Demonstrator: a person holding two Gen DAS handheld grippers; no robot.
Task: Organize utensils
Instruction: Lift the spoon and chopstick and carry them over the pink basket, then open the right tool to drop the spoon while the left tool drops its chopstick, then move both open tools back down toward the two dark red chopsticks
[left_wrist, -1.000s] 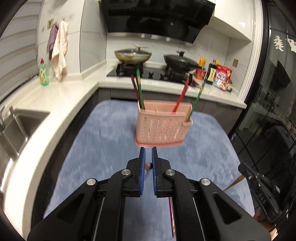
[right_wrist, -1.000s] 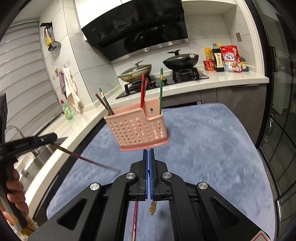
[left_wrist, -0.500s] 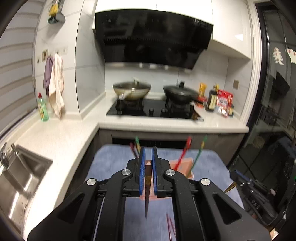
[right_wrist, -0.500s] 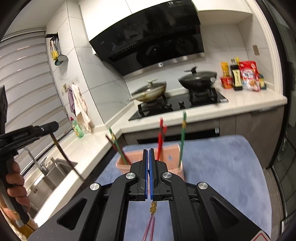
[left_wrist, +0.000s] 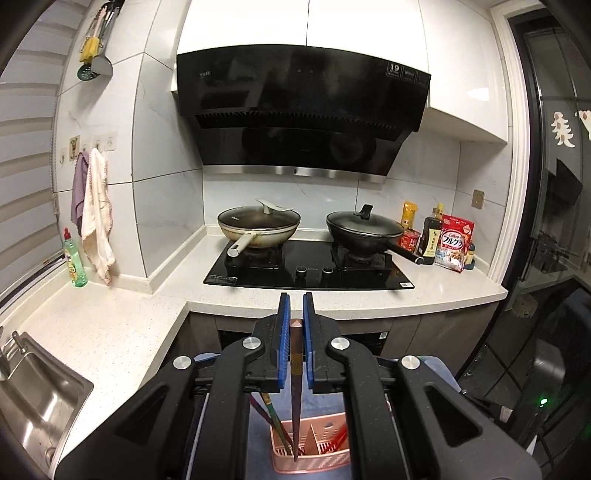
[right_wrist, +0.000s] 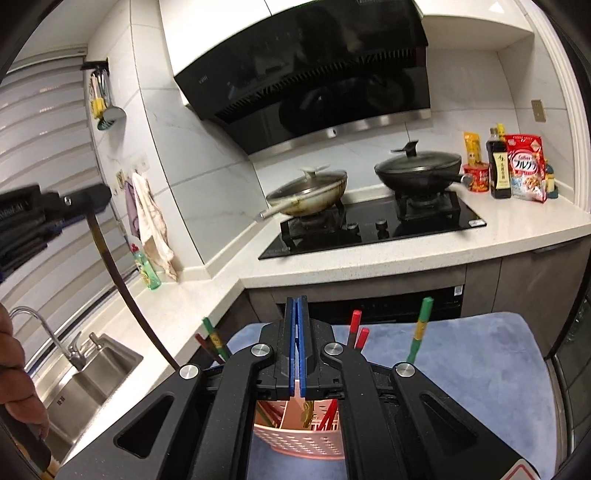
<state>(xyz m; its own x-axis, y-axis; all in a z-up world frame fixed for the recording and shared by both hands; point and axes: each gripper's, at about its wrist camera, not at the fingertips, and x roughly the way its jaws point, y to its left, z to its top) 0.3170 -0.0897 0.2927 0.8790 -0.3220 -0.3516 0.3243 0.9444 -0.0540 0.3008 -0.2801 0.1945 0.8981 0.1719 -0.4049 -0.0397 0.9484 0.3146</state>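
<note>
Two grippers hung above a pink basket (left_wrist: 310, 448) that stood on a blue mat (right_wrist: 491, 373) in front of the kitchen counter (left_wrist: 122, 328). The left gripper (left_wrist: 296, 308) was clamped narrowly on a brown chopstick (left_wrist: 296, 387), which pointed almost straight down, its tip low over the basket's left compartment; whether it touched the bottom could not be told. In the right wrist view the same chopstick (right_wrist: 122, 284) slanted down from the left gripper (right_wrist: 79, 197) toward the basket (right_wrist: 299, 441). The right gripper (right_wrist: 298, 306) had its blue pads (right_wrist: 291, 343) pressed nearly together on a thin yellowish-brown utensil (right_wrist: 306, 413), seen only below the pads and hanging over the basket's middle; what kind it was could not be told. Red chopsticks (right_wrist: 356, 332) and a green one (right_wrist: 419, 330) stood upright in the basket's right part, and dark and green ones (right_wrist: 212, 341) leaned at its left. Two lidded pans (left_wrist: 314, 229) sat on the stove beyond.
</note>
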